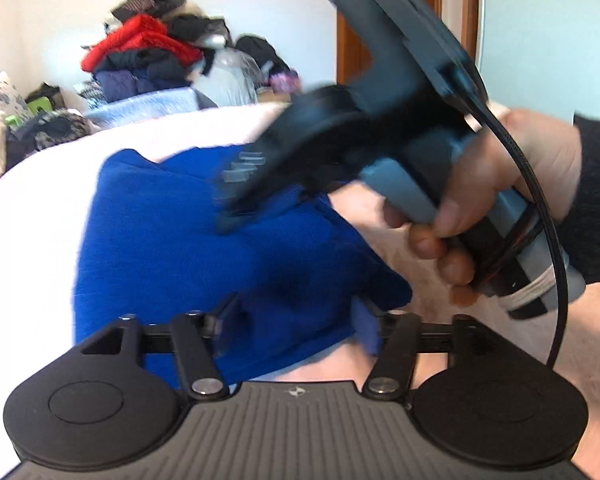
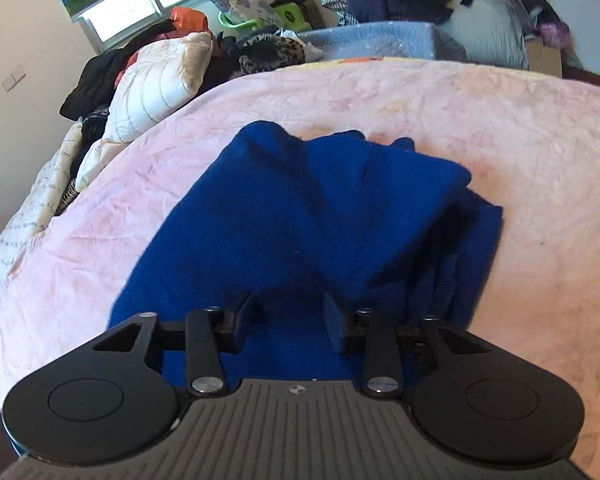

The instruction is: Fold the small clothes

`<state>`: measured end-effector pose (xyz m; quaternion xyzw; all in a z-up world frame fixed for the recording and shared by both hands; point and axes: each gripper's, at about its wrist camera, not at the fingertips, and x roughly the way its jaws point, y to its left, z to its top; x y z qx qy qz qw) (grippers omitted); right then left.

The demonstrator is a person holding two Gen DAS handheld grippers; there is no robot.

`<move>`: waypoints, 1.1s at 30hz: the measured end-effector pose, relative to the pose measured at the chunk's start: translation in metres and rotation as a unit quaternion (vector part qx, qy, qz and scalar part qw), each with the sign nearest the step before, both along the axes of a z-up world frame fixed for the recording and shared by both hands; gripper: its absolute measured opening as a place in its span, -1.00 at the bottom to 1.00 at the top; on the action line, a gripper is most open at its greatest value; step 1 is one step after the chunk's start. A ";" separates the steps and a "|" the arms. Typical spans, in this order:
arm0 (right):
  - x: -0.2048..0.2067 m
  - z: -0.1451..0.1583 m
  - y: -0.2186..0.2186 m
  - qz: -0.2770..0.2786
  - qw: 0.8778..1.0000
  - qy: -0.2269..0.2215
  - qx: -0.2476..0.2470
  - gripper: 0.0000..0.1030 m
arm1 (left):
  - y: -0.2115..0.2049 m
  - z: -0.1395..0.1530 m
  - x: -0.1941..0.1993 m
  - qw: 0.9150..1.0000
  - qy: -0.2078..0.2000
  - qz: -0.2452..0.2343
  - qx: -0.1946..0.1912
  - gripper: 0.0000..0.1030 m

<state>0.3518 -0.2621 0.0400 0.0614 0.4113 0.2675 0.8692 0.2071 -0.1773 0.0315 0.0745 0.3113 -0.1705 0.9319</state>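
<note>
Blue garment part-folded on the bed, both hand-held grippers parted over its near edge.

The left hand-held gripper stands wide, the right hand-held gripper narrower, neither pinching cloth. The garment lies at 12 o'clock from each, its long axis running toward 1 o'clock in the right view. Only the left view shows the right tool, blurred, at 2 o'clock in the person's hand; only the right view shows the doubled fold at 2 o'clock.

Matt blue knit garment

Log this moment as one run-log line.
blue sweater: folded on pink bedspread | left gripper: open | right gripper: open, above sweater
</note>
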 end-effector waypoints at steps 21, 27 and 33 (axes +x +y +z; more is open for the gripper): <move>-0.085 -0.016 -0.055 -0.102 0.989 0.082 0.072 -0.16 | 0.152 -0.020 0.035 0.940 0.136 0.194 -0.246 0.39; -0.101 0.001 -0.069 -0.099 0.987 0.036 0.119 -0.72 | 0.148 -0.016 0.033 0.946 0.135 0.182 -0.230 0.39; -0.099 -0.034 -0.090 -0.134 0.977 0.077 0.145 -0.63 | 0.144 -0.017 0.037 0.949 0.131 0.183 -0.220 0.44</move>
